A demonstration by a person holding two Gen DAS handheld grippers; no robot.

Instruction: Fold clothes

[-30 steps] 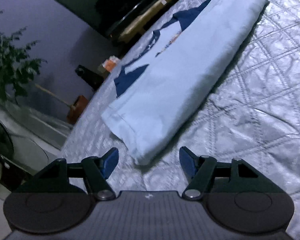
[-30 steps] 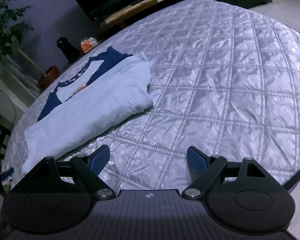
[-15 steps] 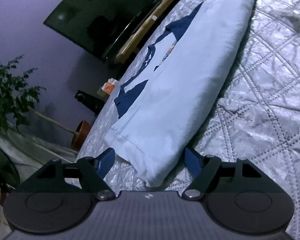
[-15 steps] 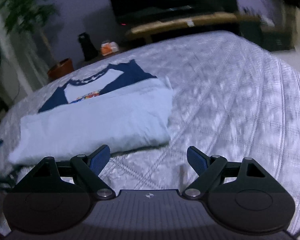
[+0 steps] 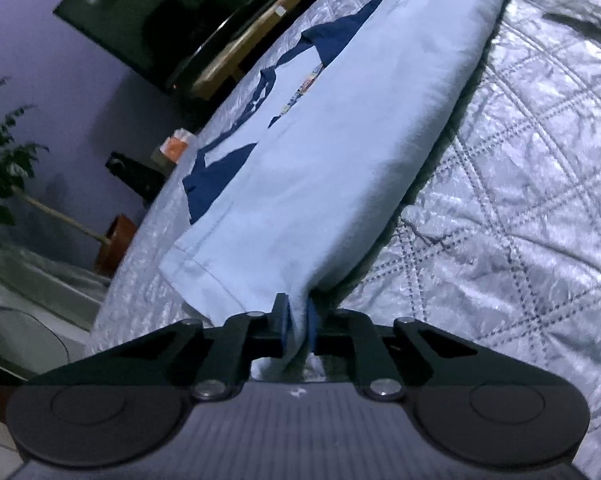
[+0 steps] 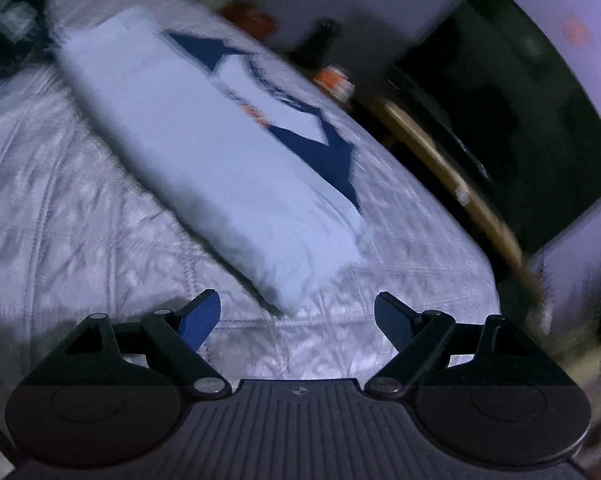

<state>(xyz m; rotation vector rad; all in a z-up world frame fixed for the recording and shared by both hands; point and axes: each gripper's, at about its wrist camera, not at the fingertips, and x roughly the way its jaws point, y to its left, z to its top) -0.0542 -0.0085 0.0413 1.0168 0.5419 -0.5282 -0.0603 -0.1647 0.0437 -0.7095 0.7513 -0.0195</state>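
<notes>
You had the shirt (image 5: 340,152) lying on the quilted bed cover (image 5: 520,208) as a long, narrow band, already folded over once lengthwise, with its dark blue sleeves and printed chest showing along the far edge. Your left gripper (image 5: 296,318) was closed on the near corner of one short end, the pale cloth pinched between its blue pads (image 5: 310,320) and pulled up a little off the cover. Your right gripper (image 6: 296,320) was at the opposite short end, its jaws wide apart and holding nothing, with the nearest corner of the band just ahead of the gap and not yet between the pads; that view was smeared with motion, so how close the corner lay is hard to judge. By my reading you were at the start of the crosswise fold, one end secured and the other waiting. The next move called for you to bring the right jaws around that corner and close them on all the layers together, so that nothing slipped out, before carrying one end over to meet the other.
</notes>
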